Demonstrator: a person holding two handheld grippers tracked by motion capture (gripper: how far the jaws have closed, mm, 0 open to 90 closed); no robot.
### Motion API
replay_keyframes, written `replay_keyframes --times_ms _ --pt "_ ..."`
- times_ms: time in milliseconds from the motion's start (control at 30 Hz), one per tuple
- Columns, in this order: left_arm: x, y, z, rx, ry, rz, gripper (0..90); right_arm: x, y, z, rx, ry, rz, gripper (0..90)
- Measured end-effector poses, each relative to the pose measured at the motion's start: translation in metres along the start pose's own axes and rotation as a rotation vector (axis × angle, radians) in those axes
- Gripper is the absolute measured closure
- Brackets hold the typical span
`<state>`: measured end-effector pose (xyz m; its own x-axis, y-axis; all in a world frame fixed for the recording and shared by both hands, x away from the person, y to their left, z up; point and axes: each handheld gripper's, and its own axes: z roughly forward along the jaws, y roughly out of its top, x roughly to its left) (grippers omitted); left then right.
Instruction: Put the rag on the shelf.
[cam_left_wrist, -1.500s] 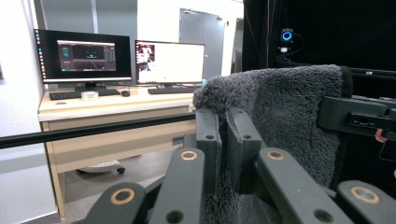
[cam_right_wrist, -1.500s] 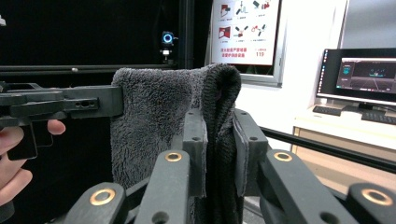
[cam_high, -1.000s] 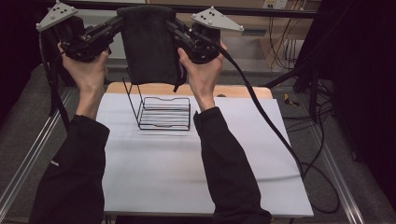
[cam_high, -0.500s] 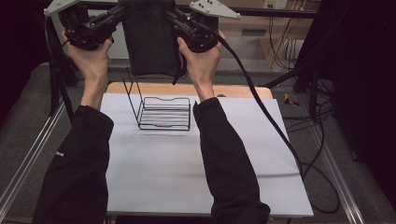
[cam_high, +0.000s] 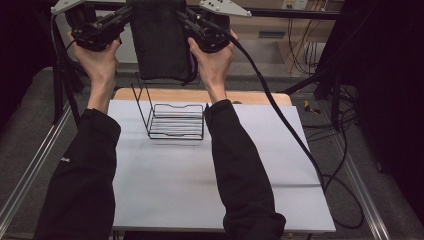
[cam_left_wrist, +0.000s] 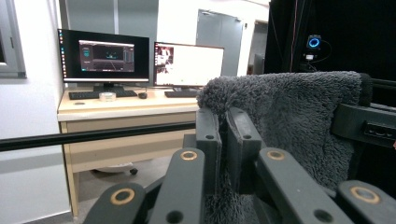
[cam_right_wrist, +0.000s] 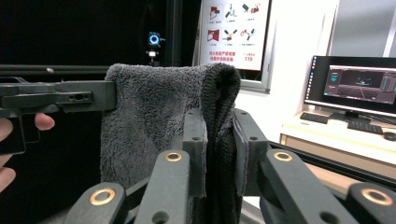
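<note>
Both hands have carried the grippers and the cloth further up the high view and away from the person since the earlier frames, so the grippers' top plates now sit at the picture's upper edge.

Starting at the left gripper (cam_high: 122, 19): its jaws are pinched together on the top left corner of the dark grey towel (cam_high: 160, 40), and in the left gripper view the fluffy edge of the towel (cam_left_wrist: 299, 121) is squeezed between the two black jaws and spreads away to the right. The right gripper (cam_high: 186, 20) is likewise clamped on the opposite top corner; in the right gripper view a folded, ribbed edge of the towel (cam_right_wrist: 154, 121) rises from between the jaws and spreads to the left, where the left gripper (cam_right_wrist: 100, 97) grips its far corner.

So the towel hangs flat between the two grippers, held by its upper corners and stretched across the gap, its lower edge free in the air. Below it and nearer the person stands a black wire rack (cam_high: 172, 117) on the white table (cam_high: 165, 185); the towel's lower edge is above the rack's tall back frame and apart from it. A wooden board (cam_high: 250, 97) lies at the table's far edge behind the rack.
</note>
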<state>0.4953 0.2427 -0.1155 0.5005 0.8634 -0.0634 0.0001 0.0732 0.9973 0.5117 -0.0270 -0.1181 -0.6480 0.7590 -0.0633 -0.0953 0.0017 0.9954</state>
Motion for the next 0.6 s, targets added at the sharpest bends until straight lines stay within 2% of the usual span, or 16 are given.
replay_keyframes --times_ms 133,333,500,600 --pt "0.005 -0.01 0.003 0.006 -0.009 -0.022 83.9 0.001 -0.006 0.002 0.018 -0.002 -0.016 78.0" --pt "0.009 -0.021 0.004 0.029 -0.019 -0.015 83.9 0.0 -0.016 0.004 0.055 -0.008 -0.037 77.9" --pt "0.013 -0.034 0.001 0.057 -0.022 -0.004 83.9 0.009 -0.025 0.005 0.099 -0.013 -0.08 77.9" --pt "0.016 -0.042 -0.002 0.064 -0.032 -0.013 83.8 0.007 -0.033 0.004 0.118 -0.01 -0.057 77.9"
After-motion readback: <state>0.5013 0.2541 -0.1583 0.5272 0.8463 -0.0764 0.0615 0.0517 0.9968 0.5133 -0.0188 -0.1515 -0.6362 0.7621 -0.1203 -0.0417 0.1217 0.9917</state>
